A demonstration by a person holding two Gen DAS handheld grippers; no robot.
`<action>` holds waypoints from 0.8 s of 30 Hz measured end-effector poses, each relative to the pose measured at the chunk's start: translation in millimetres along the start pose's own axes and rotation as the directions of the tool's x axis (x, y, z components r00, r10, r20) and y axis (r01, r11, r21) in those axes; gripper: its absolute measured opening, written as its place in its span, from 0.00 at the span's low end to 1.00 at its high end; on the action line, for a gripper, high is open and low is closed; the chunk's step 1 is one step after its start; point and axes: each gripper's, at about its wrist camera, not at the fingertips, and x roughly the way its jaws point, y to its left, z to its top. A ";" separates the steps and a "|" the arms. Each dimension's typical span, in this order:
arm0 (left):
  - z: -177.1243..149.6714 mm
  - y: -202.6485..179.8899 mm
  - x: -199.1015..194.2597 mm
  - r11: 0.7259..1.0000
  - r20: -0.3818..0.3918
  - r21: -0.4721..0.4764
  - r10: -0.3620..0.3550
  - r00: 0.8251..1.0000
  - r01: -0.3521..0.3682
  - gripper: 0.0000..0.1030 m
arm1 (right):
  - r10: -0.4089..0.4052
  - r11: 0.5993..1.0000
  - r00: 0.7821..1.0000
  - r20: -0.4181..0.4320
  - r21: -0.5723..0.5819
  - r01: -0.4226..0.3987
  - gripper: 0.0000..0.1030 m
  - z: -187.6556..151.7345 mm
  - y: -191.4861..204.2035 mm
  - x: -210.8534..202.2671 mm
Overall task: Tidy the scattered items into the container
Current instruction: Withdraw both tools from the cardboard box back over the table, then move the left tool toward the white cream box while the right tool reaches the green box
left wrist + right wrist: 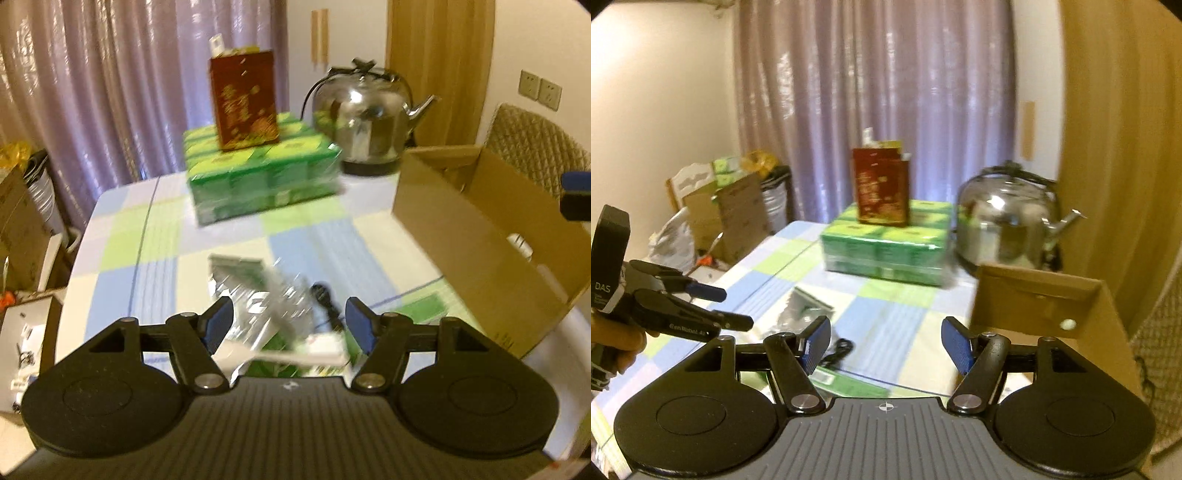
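Both grippers, left [290, 325] and right [886, 345], gape empty above the checked table [325, 236]; the cardboard box [491, 236] holds some blurred white item [521, 245]; silver packet [255, 291] lies outside.

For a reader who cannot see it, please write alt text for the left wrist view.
The open left gripper hovers over silver foil packets and a black cable on a checked tablecloth. An open cardboard box stands right; behind, a red carton tops green packs beside a steel kettle.

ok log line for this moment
left gripper: open, over silver packet | right gripper: open, empty | cardboard box: on table
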 end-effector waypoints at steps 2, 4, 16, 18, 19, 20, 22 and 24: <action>-11.8 6.6 -0.1 1.000 -0.022 0.008 0.003 1.000 -0.003 0.61 | 0.009 1.000 1.000 -0.009 -0.027 -0.009 0.63 -3.3 13.1 11.3; -23.1 12.0 -0.4 1.000 -0.044 0.019 0.008 0.999 -0.007 0.61 | 0.009 0.996 1.000 -0.029 -0.085 -0.011 0.63 -10.0 28.0 25.8; -63.7 13.9 15.9 0.999 -0.145 0.009 -0.035 0.989 0.036 0.61 | -0.007 0.937 0.978 -0.206 -0.344 -0.065 0.66 -69.7 58.4 106.2; -64.8 9.0 21.1 0.999 -0.152 0.016 -0.048 0.987 0.051 0.61 | -0.008 0.940 0.975 -0.221 -0.333 -0.068 0.66 -71.0 55.9 114.8; -64.4 6.5 23.7 0.998 -0.153 0.018 -0.054 0.987 0.057 0.61 | -0.015 0.938 0.974 -0.226 -0.340 -0.065 0.66 -71.1 56.7 118.7; -63.2 4.3 26.8 0.998 -0.156 0.018 -0.062 0.986 0.066 0.61 | -0.023 0.933 0.973 -0.229 -0.354 -0.061 0.66 -71.5 57.0 121.9; -61.4 -0.1 33.0 0.996 -0.163 0.017 -0.086 0.983 0.090 0.61 | -0.048 0.916 0.972 -0.232 -0.398 -0.049 0.67 -72.2 59.7 129.1; -59.6 -6.2 39.8 0.993 -0.179 0.028 -0.109 0.978 0.116 0.61 | -0.077 0.894 0.968 -0.239 -0.446 -0.040 0.67 -73.0 62.1 134.7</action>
